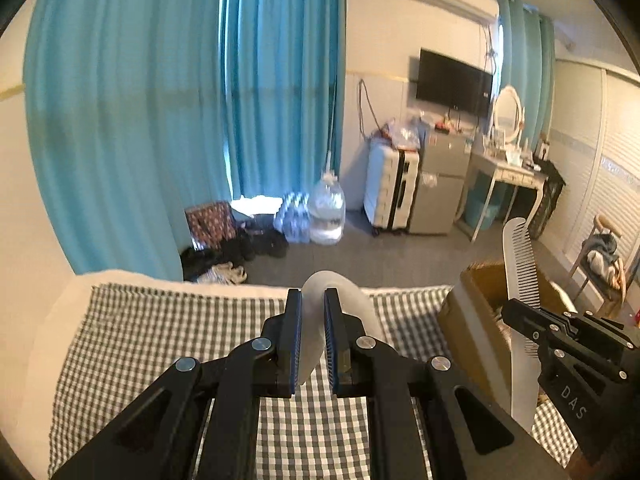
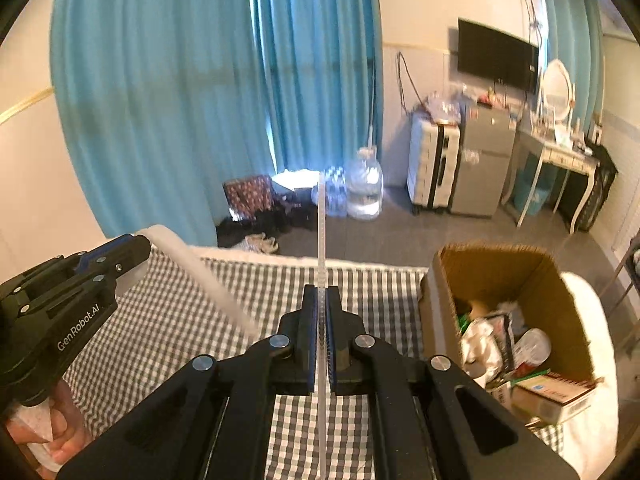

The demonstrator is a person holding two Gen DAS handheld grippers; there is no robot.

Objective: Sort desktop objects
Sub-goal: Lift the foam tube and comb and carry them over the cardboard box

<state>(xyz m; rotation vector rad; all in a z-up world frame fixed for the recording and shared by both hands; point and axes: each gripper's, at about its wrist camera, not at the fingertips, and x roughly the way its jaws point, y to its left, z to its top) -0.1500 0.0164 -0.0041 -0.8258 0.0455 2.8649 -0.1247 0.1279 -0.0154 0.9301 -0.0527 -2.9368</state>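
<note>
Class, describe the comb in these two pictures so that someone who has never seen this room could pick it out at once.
Start at the open cardboard box on the checked cloth. Just left of it the right gripper is shut on a pale comb, held upright above the cloth. Its row of fine teeth sets it apart from the smooth, curved white piece in the left gripper.

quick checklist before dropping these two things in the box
1. Right gripper clamped on the comb: ok, the pads press its spine.
2. Left gripper clamped on the curved white piece: ok.
3. Cardboard box open on top: ok.
4. Room inside the box: ok, packaging sits low in it.
5. Either gripper over the box: not ok, both are above the checked cloth.
6. What the white piece is: cannot tell.
</note>
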